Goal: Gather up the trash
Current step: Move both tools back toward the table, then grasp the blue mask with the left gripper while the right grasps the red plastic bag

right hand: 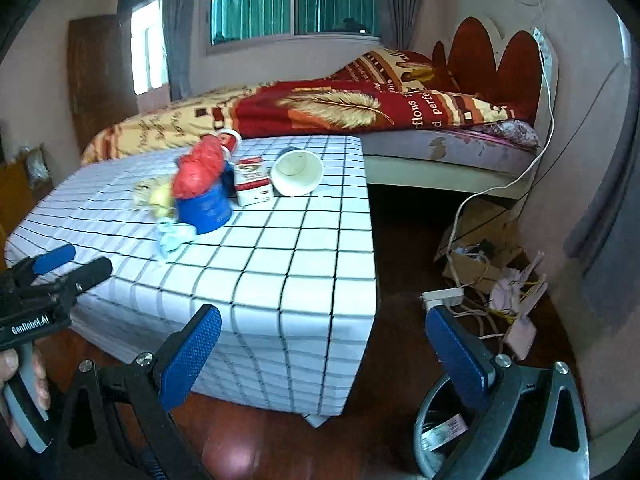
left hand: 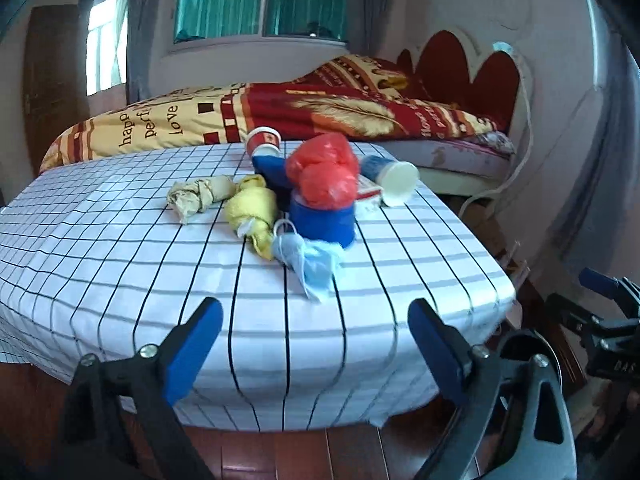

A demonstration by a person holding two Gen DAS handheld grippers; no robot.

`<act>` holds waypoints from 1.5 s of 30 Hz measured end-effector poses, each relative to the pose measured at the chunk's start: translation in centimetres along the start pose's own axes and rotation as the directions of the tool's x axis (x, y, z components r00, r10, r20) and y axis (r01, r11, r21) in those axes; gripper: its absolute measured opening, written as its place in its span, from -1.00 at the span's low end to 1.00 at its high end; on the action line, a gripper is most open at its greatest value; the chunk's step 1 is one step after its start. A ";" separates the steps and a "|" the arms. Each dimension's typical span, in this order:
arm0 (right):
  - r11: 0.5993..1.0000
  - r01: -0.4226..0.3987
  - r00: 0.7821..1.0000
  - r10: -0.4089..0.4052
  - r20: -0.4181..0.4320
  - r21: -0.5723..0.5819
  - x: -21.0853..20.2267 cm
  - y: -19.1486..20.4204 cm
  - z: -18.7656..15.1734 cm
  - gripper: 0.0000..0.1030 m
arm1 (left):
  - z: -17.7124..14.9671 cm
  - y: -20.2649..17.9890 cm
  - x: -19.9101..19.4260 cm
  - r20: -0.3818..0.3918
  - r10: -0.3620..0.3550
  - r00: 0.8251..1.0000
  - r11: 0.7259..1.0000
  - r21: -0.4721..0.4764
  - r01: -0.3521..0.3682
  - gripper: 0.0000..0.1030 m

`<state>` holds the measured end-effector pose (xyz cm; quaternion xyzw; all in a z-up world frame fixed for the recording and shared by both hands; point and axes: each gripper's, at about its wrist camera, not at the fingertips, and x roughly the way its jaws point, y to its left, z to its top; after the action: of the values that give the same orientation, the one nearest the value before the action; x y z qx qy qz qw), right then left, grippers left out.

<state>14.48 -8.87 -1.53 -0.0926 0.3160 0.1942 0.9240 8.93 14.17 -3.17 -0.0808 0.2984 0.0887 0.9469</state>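
Note:
A low table with a white checked cloth (left hand: 120, 264) carries the trash. There lie crumpled brown paper (left hand: 200, 196), a yellow wad (left hand: 254, 210) and a pale blue face mask (left hand: 310, 260). A blue cup (left hand: 324, 224) is stuffed with a red plastic bag (left hand: 324, 172). Behind them are a red paper cup (left hand: 264, 142), a cigarette box (right hand: 250, 186) and a white paper cup (right hand: 296, 174) on its side. My left gripper (left hand: 315, 307) stands open and empty over the table's near edge. My right gripper (right hand: 322, 314) is open and empty at the table's near right corner.
A round metal bin (right hand: 432, 432) stands on the wooden floor under the right gripper. A bed with a red and yellow quilt (right hand: 320, 112) lies behind the table. A power strip (right hand: 442, 296), cables and a cardboard box (right hand: 476, 256) clutter the floor at the right.

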 end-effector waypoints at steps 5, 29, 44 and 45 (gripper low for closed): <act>1.000 0.013 1.000 -0.013 -0.018 -0.009 3.5 0.3 1.5 1.00 | 0.9 -0.1 3.7 -0.020 0.016 1.000 1.000 -0.022 -0.016 0.76; 0.999 -0.040 0.996 0.042 -0.080 0.022 11.7 0.9 4.5 1.00 | 1.9 4.3 6.3 -0.023 0.006 1.000 0.997 -0.073 -0.007 -0.53; 0.968 -0.247 0.968 0.248 0.019 -0.052 12.9 8.5 9.8 1.00 | 3.0 8.9 6.2 -0.008 0.074 0.997 0.991 -0.112 -0.074 -0.53; 0.965 -0.254 0.967 0.256 0.017 -0.065 13.2 9.3 10.0 1.00 | 3.0 9.1 6.2 -0.009 0.072 0.997 0.991 -0.116 -0.073 -0.53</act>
<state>25.57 6.47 -2.34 -0.0777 0.3074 0.3223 0.8919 13.57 24.36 -5.22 -0.1251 0.2976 0.1400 0.9361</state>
